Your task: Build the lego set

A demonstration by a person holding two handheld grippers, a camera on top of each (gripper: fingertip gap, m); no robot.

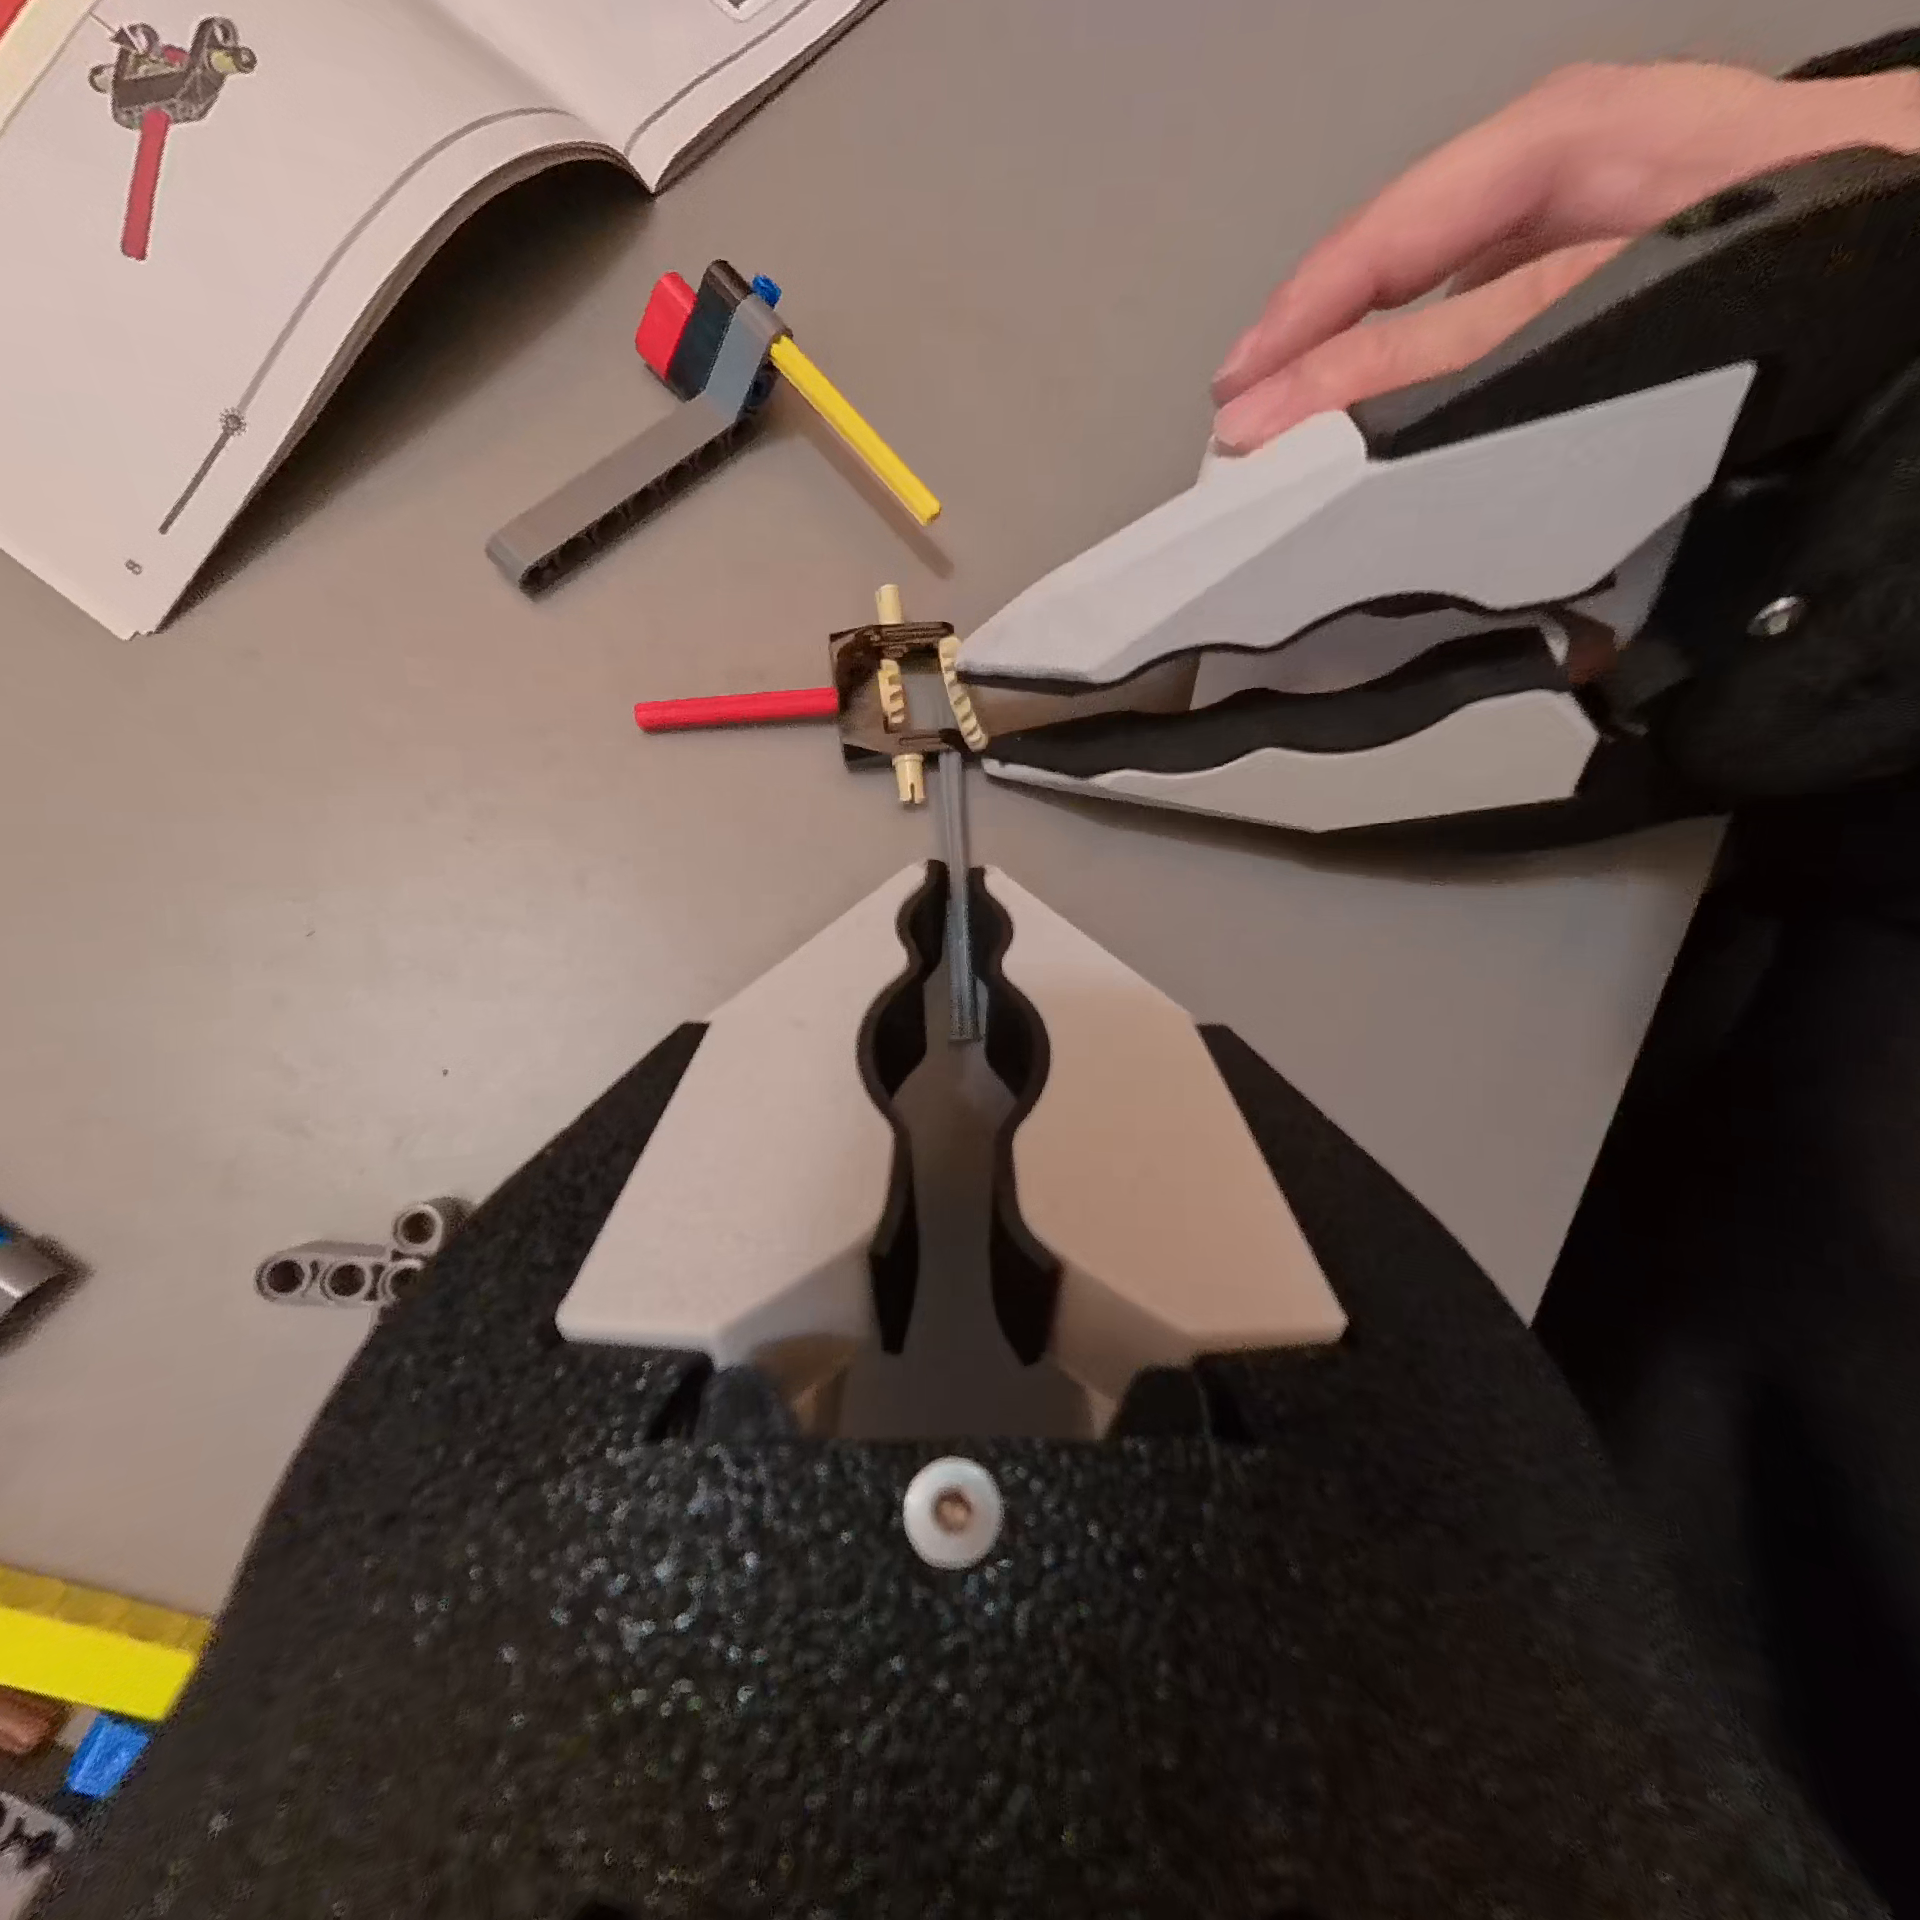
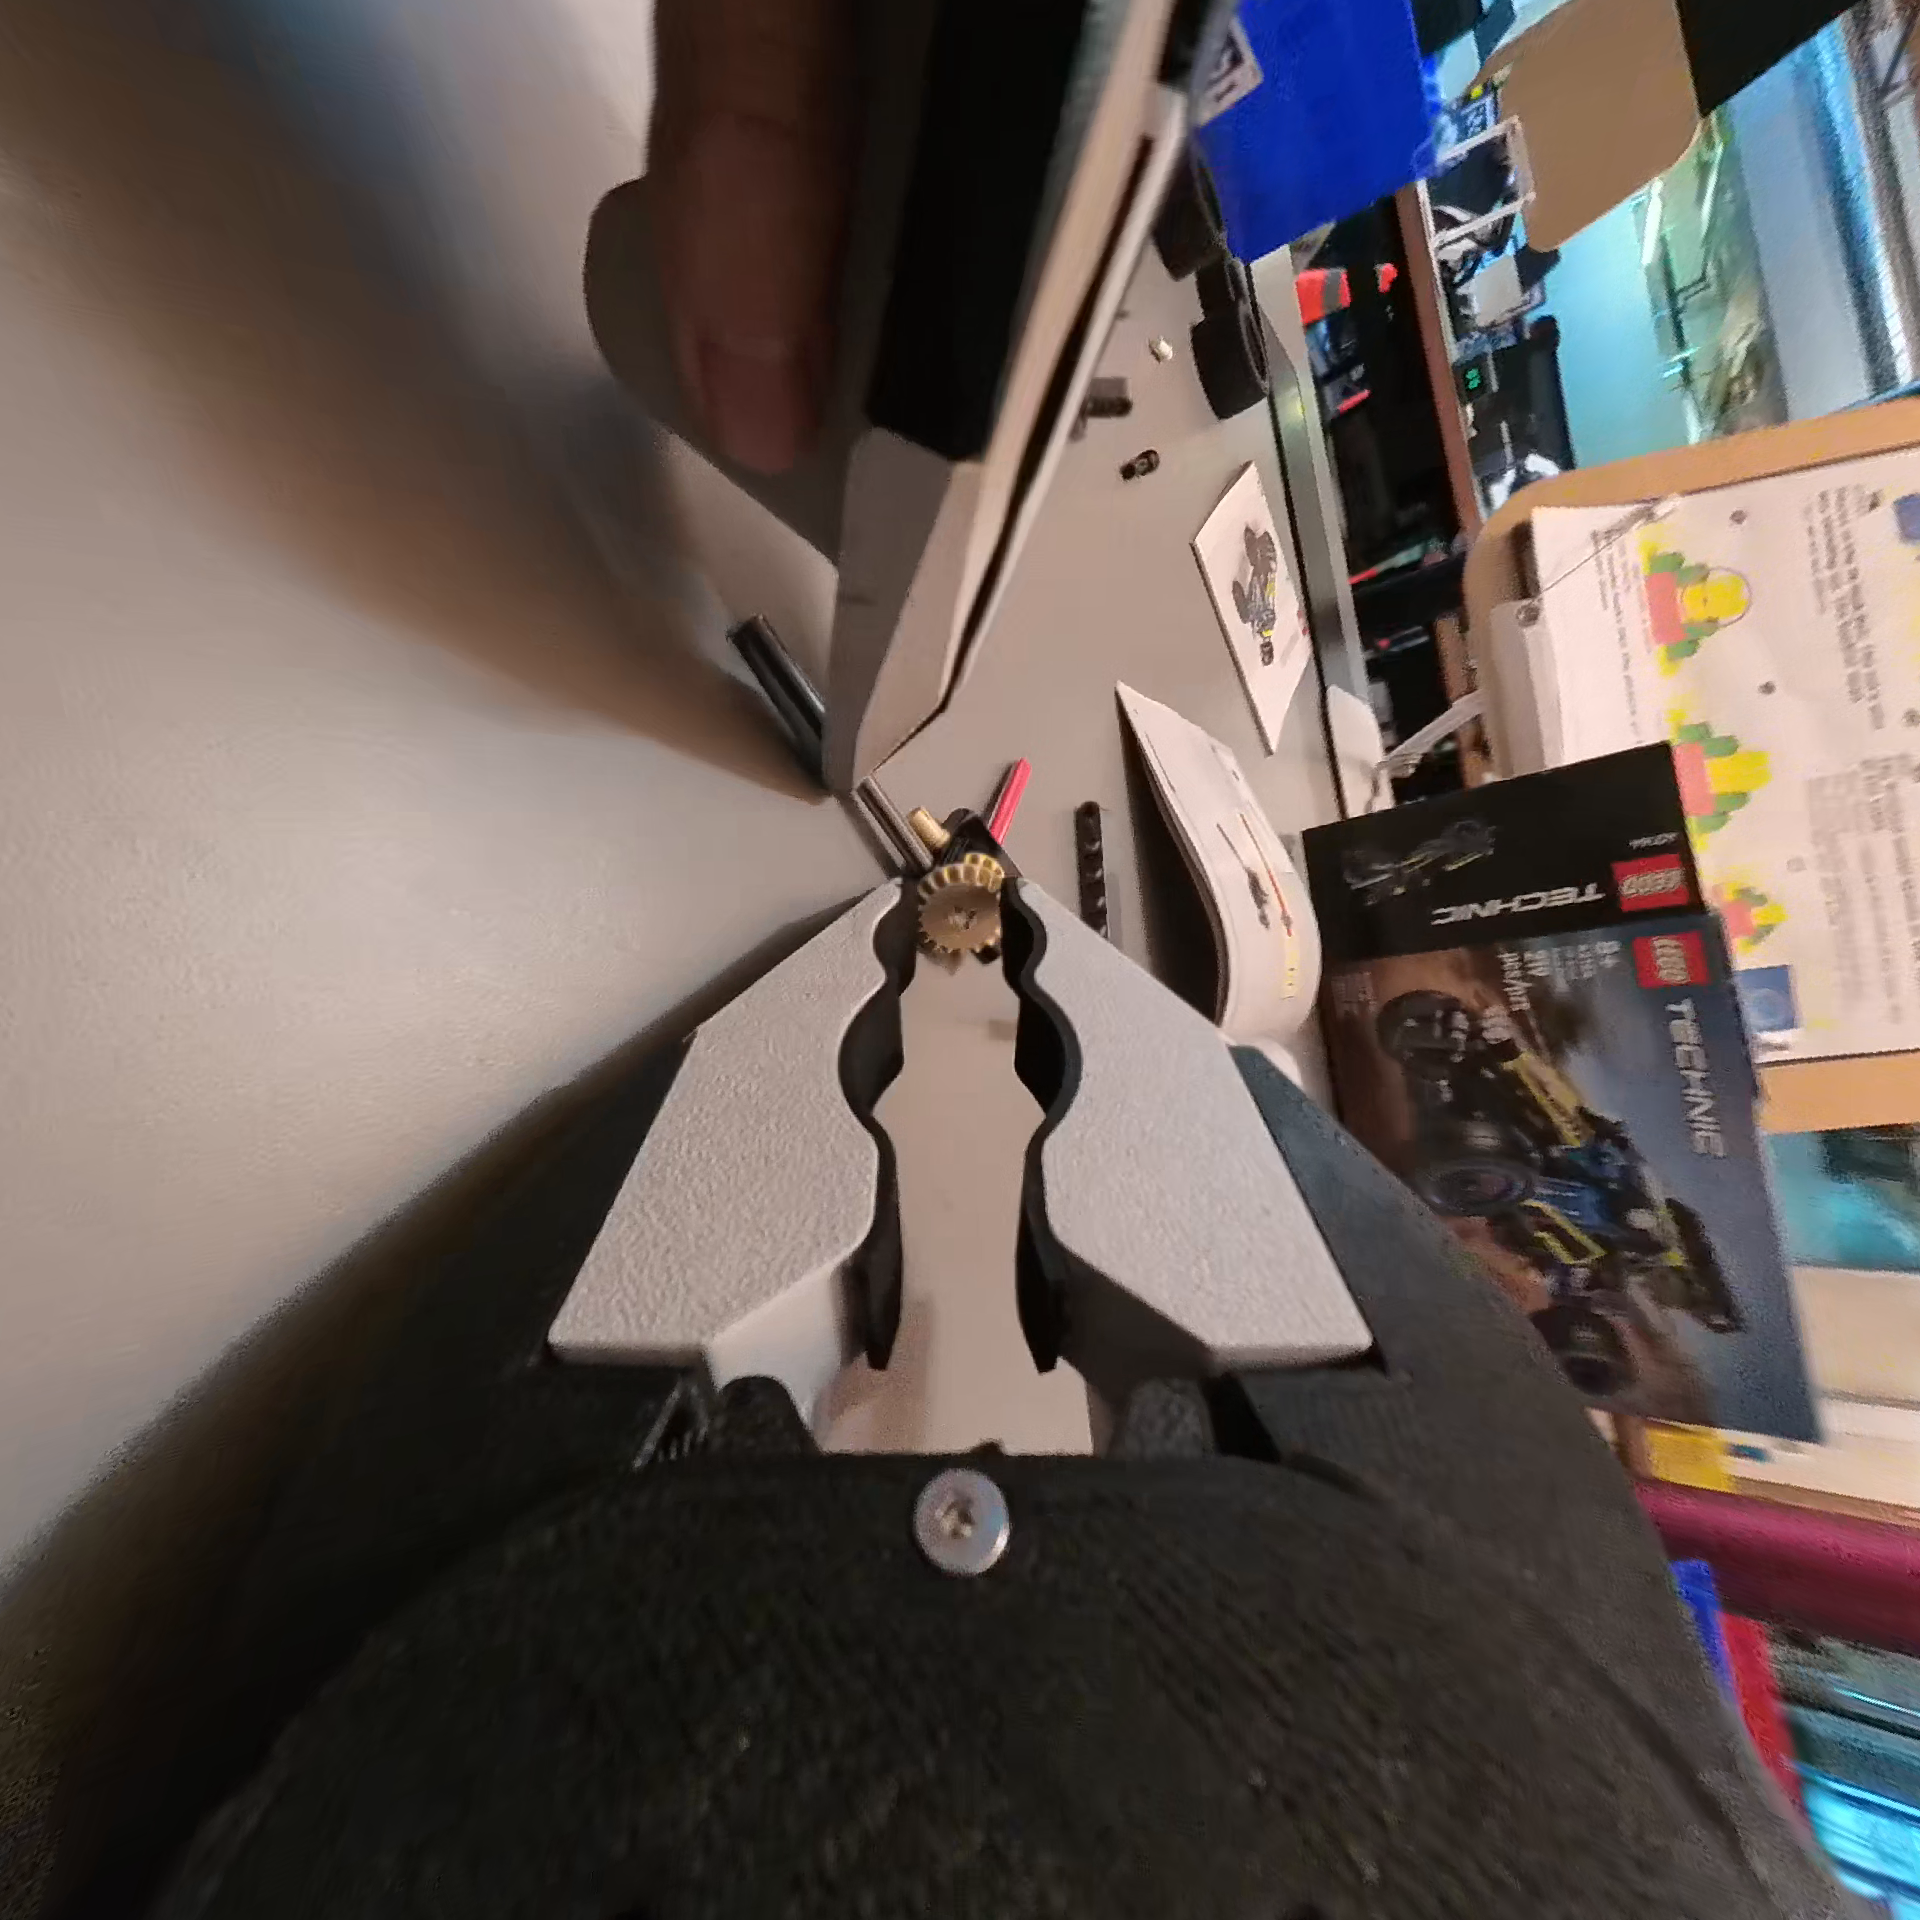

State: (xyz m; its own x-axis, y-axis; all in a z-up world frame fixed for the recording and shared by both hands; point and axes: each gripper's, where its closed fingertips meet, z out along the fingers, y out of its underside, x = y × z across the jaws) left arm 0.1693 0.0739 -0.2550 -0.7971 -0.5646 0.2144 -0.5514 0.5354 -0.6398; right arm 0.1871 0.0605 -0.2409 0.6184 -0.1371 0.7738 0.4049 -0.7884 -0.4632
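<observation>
booklet lies open at the far left of our grey table. next to it rests a grey beam piece with a yellow stick. in the middle, up off the table, is the little black frame, with tan gears and a red stick poking out left. our left gripper is closed tight on a thin grey rod that goes up into the frame. our right gripper comes in from the right, pinched shut on the tan gear.

we think the frame is very light and hard, but small and slippery, and the gears can pop off. it is best to hold the black frame itself, not the thin sticks.

the left view shows the whole frame from above. the right view shows the gear's round face, plus the set's box far right.
</observation>
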